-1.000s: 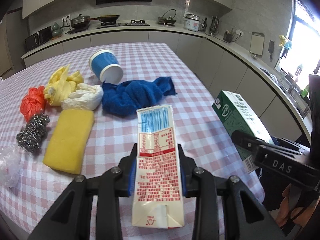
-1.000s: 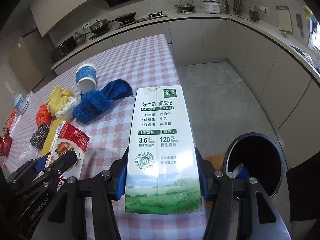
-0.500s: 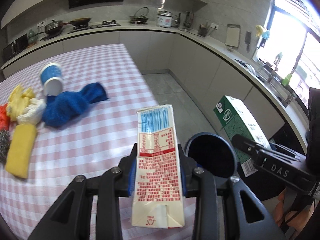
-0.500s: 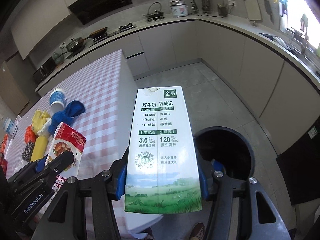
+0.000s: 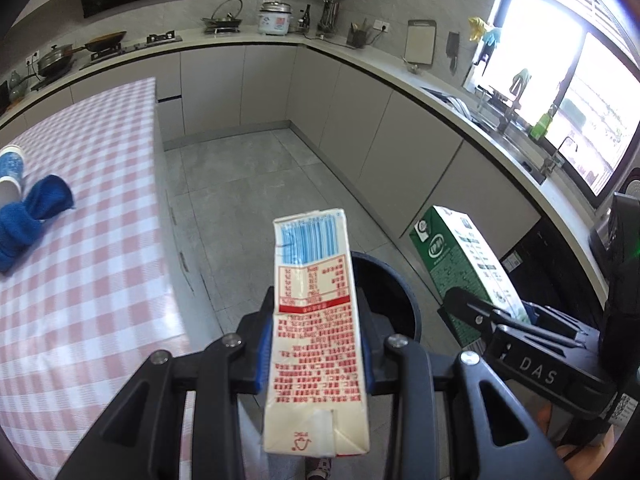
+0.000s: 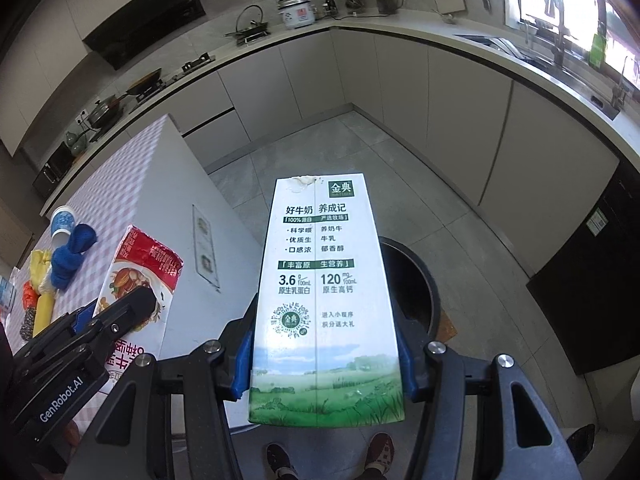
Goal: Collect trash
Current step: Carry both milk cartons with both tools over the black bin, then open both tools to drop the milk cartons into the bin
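My left gripper [image 5: 316, 344] is shut on a white carton with red print [image 5: 314, 320], held above the floor just in front of a round black trash bin [image 5: 394, 292]. My right gripper [image 6: 325, 344] is shut on a green and white milk carton [image 6: 324, 280], held over the near rim of the same bin [image 6: 412, 284]. The milk carton also shows at the right in the left wrist view [image 5: 460, 256]. The red-print carton shows at the left in the right wrist view [image 6: 136, 284].
A table with a pink checked cloth [image 5: 80, 240] stands at the left, carrying a blue towel [image 5: 32, 216], a blue cup [image 5: 10, 172], and in the right wrist view a yellow sponge [image 6: 42, 312]. Grey cabinets [image 5: 400, 128] line the back and right. My shoes [image 6: 376, 452] are below.
Both grippers have swung right, off the table and out over the floor, carrying their cartons. The trash bin has come into view and now sits right behind both cartons.
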The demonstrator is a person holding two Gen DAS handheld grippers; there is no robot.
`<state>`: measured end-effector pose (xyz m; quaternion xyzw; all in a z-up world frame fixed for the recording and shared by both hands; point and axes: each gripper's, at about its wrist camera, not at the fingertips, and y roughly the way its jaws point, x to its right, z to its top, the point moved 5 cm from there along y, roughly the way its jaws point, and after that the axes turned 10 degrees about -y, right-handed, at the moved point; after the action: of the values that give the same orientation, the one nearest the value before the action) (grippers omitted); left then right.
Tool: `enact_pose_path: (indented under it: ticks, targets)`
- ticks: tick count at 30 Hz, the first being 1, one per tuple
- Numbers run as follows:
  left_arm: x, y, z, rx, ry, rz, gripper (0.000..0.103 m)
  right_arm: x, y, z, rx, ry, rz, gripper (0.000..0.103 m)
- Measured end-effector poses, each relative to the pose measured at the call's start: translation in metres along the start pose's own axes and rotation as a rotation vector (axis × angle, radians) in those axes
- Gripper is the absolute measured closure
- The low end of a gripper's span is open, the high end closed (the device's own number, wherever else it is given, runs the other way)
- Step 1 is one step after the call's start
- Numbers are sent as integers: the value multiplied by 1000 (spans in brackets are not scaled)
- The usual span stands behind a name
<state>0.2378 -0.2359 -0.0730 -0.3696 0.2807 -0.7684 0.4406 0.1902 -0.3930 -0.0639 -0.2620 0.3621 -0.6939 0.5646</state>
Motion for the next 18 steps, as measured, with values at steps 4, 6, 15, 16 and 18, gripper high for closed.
enact_pose_path:
  ticks: [4, 6, 15, 16, 18]
  targets:
    - [9, 21, -5, -34, -12, 16, 68, 21, 17, -5, -34, 15, 7, 45]
    - [12, 32, -8, -54, -19, 24, 68, 28, 26, -8, -49, 19, 13, 45]
    - [28, 81, -20, -102, -44, 71, 67, 60, 81, -21, -133, 11, 52, 45]
    - [28, 84, -20, -105, -46, 73, 67, 62, 84, -21, -137, 8, 54, 45]
    - [30, 95, -23, -117, -51, 84, 67, 67, 93, -22, -152, 1, 66, 45]
